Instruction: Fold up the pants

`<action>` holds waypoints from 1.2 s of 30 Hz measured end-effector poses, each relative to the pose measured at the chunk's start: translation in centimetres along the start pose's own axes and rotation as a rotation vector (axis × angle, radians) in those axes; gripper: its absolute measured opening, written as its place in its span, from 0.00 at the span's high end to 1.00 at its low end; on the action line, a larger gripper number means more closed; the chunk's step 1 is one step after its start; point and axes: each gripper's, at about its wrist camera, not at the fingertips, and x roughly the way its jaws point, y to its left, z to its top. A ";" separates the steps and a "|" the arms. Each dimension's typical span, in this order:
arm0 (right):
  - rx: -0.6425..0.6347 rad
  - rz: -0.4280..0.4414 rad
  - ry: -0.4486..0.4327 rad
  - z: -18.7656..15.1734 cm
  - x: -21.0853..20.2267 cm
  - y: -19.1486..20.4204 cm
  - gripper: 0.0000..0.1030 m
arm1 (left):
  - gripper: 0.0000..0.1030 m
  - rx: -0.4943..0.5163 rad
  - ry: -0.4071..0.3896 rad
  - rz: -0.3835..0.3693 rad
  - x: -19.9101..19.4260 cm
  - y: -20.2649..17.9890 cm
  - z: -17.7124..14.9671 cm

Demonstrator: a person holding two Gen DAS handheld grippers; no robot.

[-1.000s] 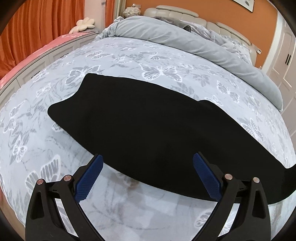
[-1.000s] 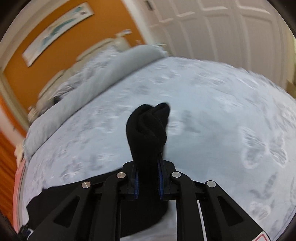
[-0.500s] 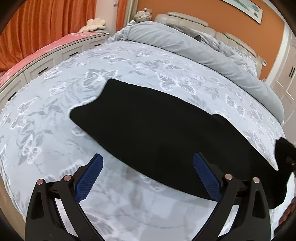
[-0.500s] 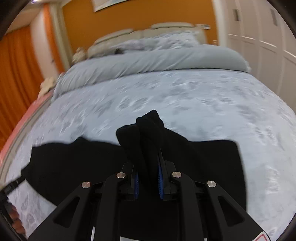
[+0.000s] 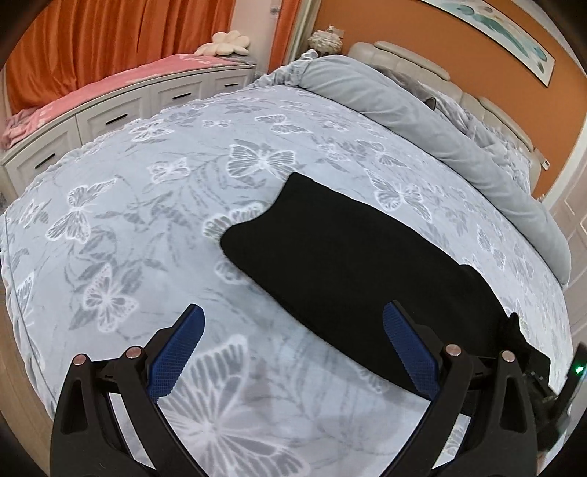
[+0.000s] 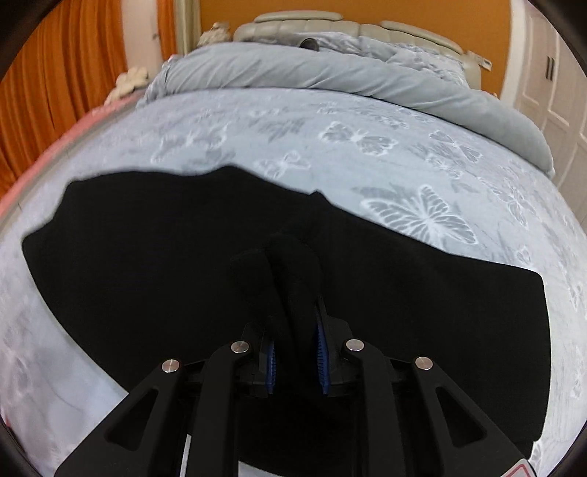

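Now the black pants (image 6: pixel 154 257) lie flat on the butterfly-print bedspread (image 5: pixel 146 205), folded over themselves, with a rolled grey duvet (image 6: pixel 330 73) beyond them toward the headboard (image 6: pixel 312 25). Over bare bedspread at the pants' near edge, the left gripper (image 5: pixel 293 330) hangs with its blue-padded fingers (image 5: pixel 179 348) spread wide and nothing between them. The right gripper (image 6: pixel 295 345) has its fingers close together with a bunched fold of the pants between them, its jaws having just been opening a little.
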 end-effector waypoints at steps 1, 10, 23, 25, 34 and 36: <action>-0.037 -0.021 -0.008 -0.3 0.1 0.6 0.80 | 0.07 0.001 0.000 0.003 0.0 0.2 0.0; 0.018 0.063 -0.062 -0.3 -5.5 1.2 0.28 | 0.05 -0.204 0.097 -0.043 2.8 6.3 2.4; 0.337 -0.128 0.050 -3.7 -8.5 -16.0 0.17 | 0.05 -0.264 0.236 -0.095 9.5 5.5 2.1; 0.550 -0.028 0.109 -5.9 -7.1 -21.2 0.17 | 0.05 -0.285 0.256 -0.092 10.5 5.2 1.9; 0.641 0.146 0.153 -8.8 -3.6 -22.6 0.15 | 0.06 -0.278 0.169 -0.009 11.8 3.0 2.2; 0.611 0.201 0.156 -8.3 -3.5 -21.2 0.32 | 0.20 -0.271 0.139 -0.041 12.0 2.6 2.7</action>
